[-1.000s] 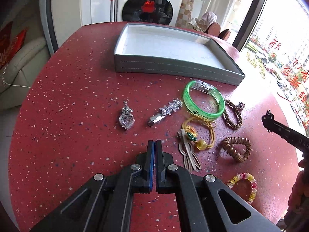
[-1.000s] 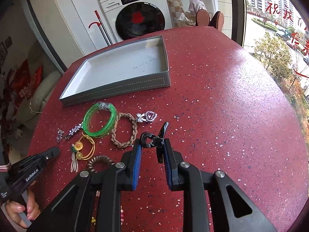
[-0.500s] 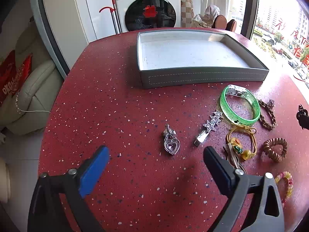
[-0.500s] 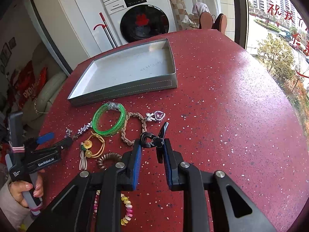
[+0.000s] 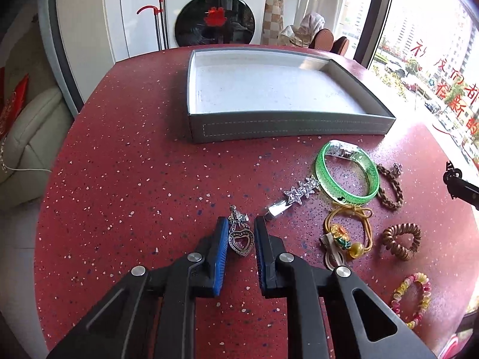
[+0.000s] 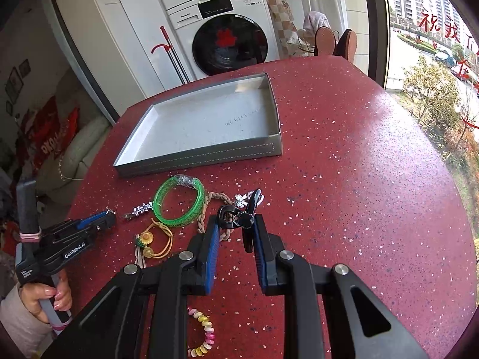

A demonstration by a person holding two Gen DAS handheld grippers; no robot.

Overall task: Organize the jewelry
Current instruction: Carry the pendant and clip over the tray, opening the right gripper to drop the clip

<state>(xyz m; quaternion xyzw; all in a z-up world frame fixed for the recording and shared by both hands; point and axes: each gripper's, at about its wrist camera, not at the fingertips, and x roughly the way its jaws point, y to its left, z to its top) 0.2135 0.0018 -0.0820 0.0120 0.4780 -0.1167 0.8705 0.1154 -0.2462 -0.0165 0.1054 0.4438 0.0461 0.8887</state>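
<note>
A silver heart pendant [image 5: 239, 239] lies on the red table between the fingers of my left gripper [image 5: 239, 233], which closes around it; I cannot tell if the pads touch it. My right gripper [image 6: 234, 224] is shut on a black hair claw clip [image 6: 239, 217] and holds it above the table. The grey tray [image 5: 281, 122] [image 6: 197, 155] stands beyond, nothing in it. A star hair clip [image 5: 295, 196], a green bangle [image 5: 347, 176], a yellow hair tie [image 5: 348, 230] and a braided bracelet [image 5: 389, 188] lie to the right of my left gripper.
A brown spiral hair tie [image 5: 401, 240] and a bead bracelet [image 5: 414, 299] lie near the table's right edge. A silver-and-purple pendant [image 6: 244, 199] lies behind the claw clip. A washing machine [image 5: 215, 9] stands beyond the table's far edge.
My left gripper opened wide, moved forward over the heart pendant and has closed most of the way around it. My right gripper keeps its hold on the claw clip and has tilted slightly up.
</note>
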